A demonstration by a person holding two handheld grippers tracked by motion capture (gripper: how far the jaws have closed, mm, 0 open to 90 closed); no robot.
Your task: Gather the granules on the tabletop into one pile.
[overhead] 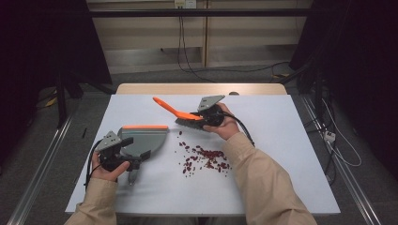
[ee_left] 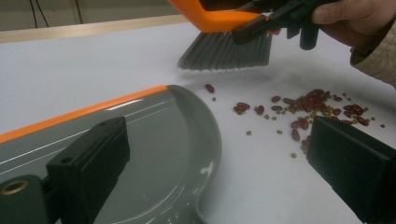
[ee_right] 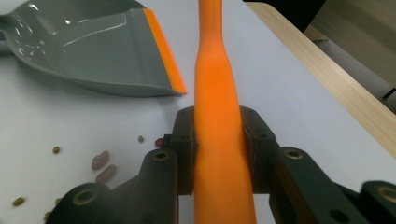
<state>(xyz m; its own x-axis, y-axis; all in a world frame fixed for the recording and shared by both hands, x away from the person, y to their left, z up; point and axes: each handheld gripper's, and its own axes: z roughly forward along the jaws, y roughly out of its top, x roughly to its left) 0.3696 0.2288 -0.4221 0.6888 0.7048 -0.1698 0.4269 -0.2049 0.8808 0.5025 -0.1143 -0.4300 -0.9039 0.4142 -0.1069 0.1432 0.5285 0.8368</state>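
An orange brush (overhead: 180,114) with grey bristles (ee_left: 226,53) hovers at the table's far middle, just beyond a scatter of red and small green beans (overhead: 204,157). My right gripper (overhead: 206,117) is shut on the brush's orange handle (ee_right: 217,93), pads pressed on both sides. A grey dustpan (overhead: 145,136) with an orange front lip (ee_right: 163,51) lies flat at the left, its mouth toward the far side. My left gripper (overhead: 137,149) stands open over the pan's rear, jaws wide apart in the left gripper view (ee_left: 219,158), one above the pan (ee_left: 154,140) and one beside the beans (ee_left: 308,105).
The white table top (overhead: 281,154) has a wooden strip (overhead: 202,89) along its far edge. Cables (overhead: 338,145) run over the floor at the right. Bare surface lies right of the beans and in front of them.
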